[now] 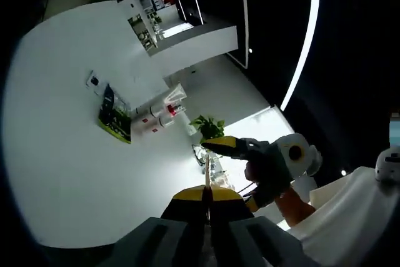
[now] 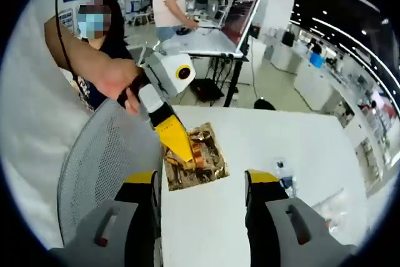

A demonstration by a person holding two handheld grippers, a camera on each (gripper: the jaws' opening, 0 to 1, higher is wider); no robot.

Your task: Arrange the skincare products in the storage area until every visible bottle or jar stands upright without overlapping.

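In the right gripper view a gold tray (image 2: 209, 167) lies on the white table (image 2: 300, 136) and holds some amber bottles (image 2: 199, 153), small and hard to make out. My left gripper (image 2: 189, 154), held by a bare hand (image 2: 119, 79), points its yellow jaws down at the tray, closed. My right gripper (image 2: 203, 178) stands open just short of the tray, with nothing between its fingers. A small clear bottle (image 2: 284, 176) sits by its right finger. In the left gripper view my left gripper (image 1: 207, 193) is shut, and my right gripper (image 1: 220, 145) comes in from the right.
A grey mesh chair back (image 2: 106, 154) stands at the left. A crumpled plastic bag (image 2: 331, 207) lies at the table's right. Behind are two people, a laptop stand (image 2: 234, 23) and desks. In the left gripper view: a dark green box (image 1: 114, 115), small red-and-white packages (image 1: 167, 112), a plant (image 1: 209, 128).
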